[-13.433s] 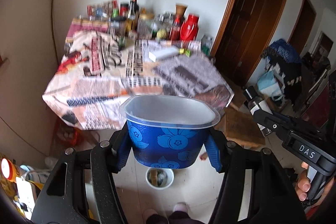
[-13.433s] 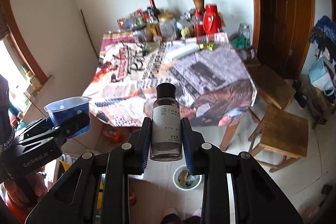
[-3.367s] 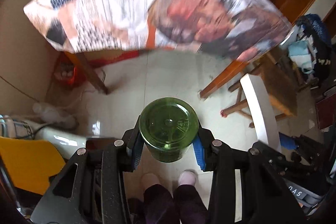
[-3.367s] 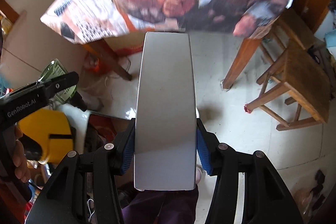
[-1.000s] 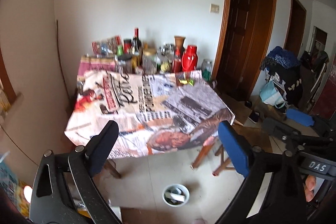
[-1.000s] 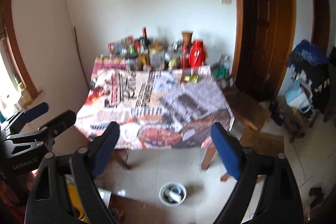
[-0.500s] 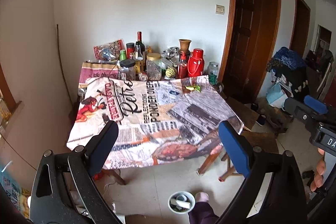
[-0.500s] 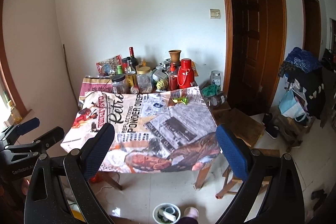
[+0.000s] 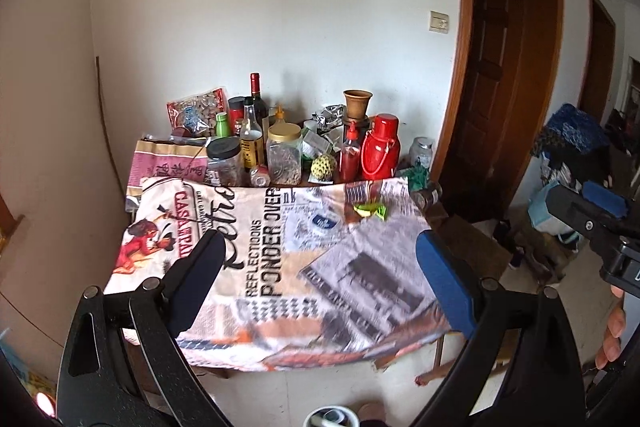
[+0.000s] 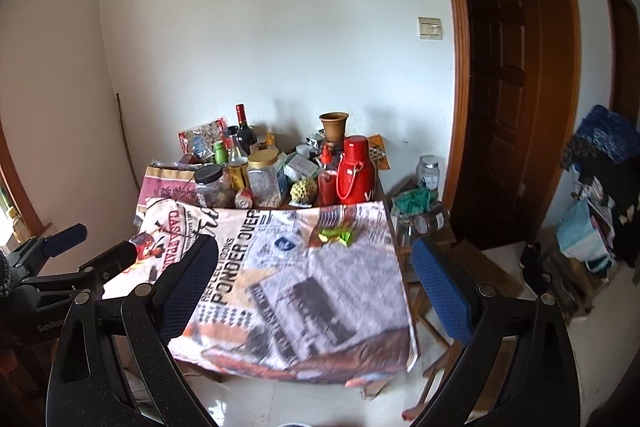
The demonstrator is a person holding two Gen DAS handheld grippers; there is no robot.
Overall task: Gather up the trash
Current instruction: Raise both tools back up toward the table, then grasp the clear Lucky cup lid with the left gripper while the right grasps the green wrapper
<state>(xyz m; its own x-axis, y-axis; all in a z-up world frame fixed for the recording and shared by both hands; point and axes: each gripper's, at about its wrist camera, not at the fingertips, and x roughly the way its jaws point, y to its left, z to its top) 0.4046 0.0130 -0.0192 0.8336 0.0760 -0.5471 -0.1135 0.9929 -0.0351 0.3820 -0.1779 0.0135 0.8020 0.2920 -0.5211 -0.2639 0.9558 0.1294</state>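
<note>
Both jaws spread wide, empty. The green wrapper (image 10: 335, 235) lies ahead on the worktop (image 10: 304, 291), just before the red thermos (image 10: 355, 169), long axis crosswise; right gripper (image 10: 312, 275) looks better lined up than left gripper (image 9: 320, 279).

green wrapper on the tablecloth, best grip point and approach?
Pinch the green wrapper across its raised crumpled middle, coming from above with fingers tilted down. It lies low and loose on the tablecloth, apart from the jars behind, so a side approach would likely just push it.
</note>
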